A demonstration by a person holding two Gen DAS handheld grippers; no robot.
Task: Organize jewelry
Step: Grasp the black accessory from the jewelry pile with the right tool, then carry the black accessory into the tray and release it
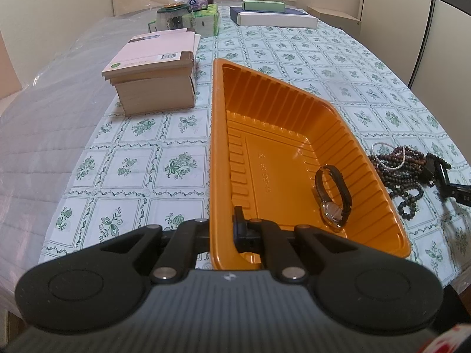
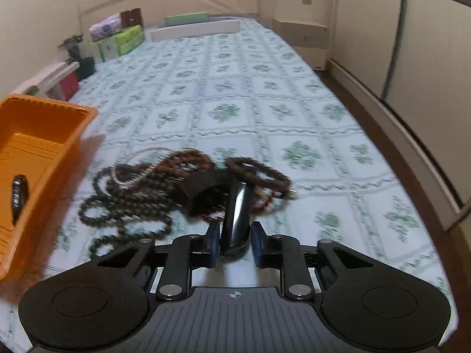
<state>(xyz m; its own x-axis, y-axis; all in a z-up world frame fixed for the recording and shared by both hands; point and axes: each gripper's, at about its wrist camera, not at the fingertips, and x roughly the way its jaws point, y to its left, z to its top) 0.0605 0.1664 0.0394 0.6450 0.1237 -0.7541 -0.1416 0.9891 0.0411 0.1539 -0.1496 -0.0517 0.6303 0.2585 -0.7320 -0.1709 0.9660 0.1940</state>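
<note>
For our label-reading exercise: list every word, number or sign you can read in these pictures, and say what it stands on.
"D4": on the right tongs, seen in the left wrist view, cut off at the picture's edge.
Embossed line on the orange tray floor: too faint to read.
Barcode label on the top book: too small.
Tissue box print: blurred.

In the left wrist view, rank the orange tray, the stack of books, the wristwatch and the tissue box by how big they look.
1. orange tray, by far
2. stack of books
3. wristwatch and tissue box: look about alike; the box sits far back, so I won't rank them.
</note>
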